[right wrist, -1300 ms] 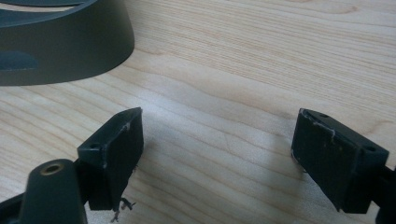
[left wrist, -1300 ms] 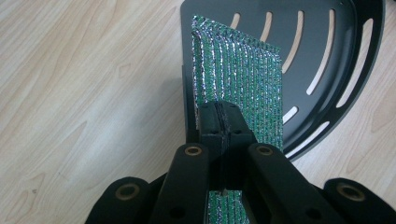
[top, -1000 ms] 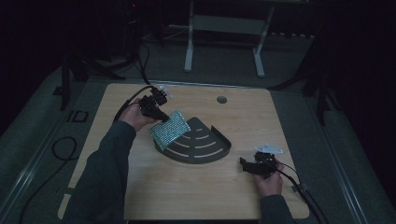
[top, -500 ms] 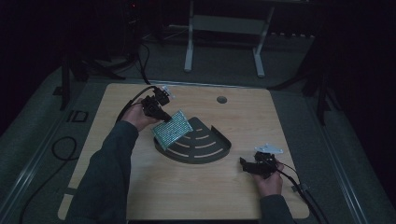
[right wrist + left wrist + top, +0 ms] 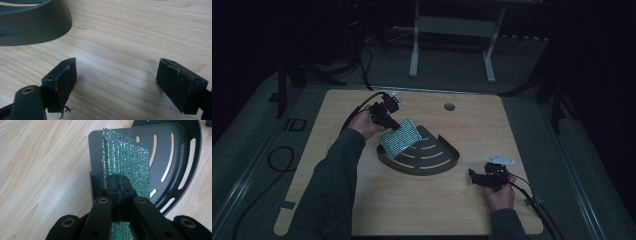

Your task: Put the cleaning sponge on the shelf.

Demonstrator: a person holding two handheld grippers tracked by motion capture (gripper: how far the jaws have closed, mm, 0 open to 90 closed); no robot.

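One step remains: the left gripper (image 5: 117,185), clamped on the green glitter sponge cloth (image 5: 127,165), holds it above the black corner shelf (image 5: 422,156), not yet set down. The right gripper (image 5: 116,85) rests spread wide and empty on the table (image 5: 362,210)

The left gripper (image 5: 117,185) has its fingers (image 5: 127,188) clamped on a glittery green cloth (image 5: 127,162), held on edge over the black slotted tray (image 5: 180,157) on the desk (image 5: 42,170).

Left arm reaches forward from the bottom edge, sleeve to the wrist, hand wrapped round the left claw (image 5: 384,116) at the far left of the bench (image 5: 337,210). Claw points toward the bench centre and down; jaws pinched together on a thin green mesh sheet (image 5: 127,167). Right hand low at the near right, right claw (image 5: 477,177) just above the bench, pointing left, jaws spread wide, nothing between them.
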